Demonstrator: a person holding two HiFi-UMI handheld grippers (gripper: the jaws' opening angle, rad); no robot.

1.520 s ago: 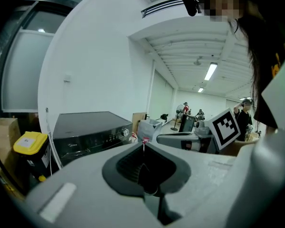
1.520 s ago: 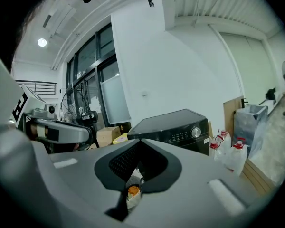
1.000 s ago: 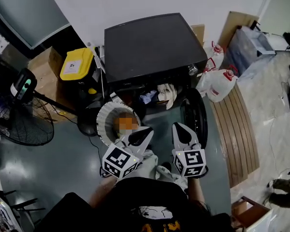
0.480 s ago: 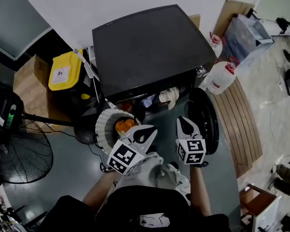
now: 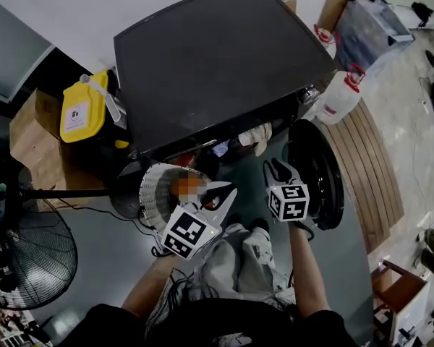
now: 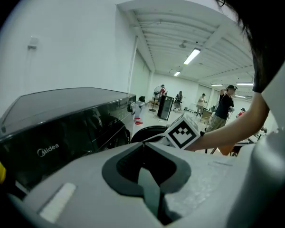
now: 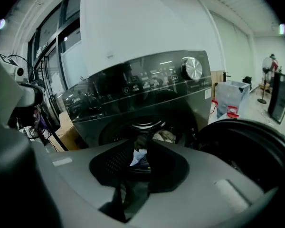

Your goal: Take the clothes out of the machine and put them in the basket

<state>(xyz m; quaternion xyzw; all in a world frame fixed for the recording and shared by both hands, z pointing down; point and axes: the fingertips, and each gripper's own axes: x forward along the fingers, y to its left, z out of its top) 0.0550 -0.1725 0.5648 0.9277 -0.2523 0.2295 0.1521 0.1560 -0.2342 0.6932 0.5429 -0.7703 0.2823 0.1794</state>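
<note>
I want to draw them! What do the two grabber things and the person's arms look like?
Both the left gripper and the right gripper are white and pointy like beaks, with dark grey padding inside the jaws. Each carries a white cube with black square patterns. The person wears a black short-sleeved top.

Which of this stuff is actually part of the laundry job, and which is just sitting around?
Part of the job: machine, its open door, clothes in the drum, basket.
Just lying about: fan, yellow jug, cardboard box, water bottles.
</note>
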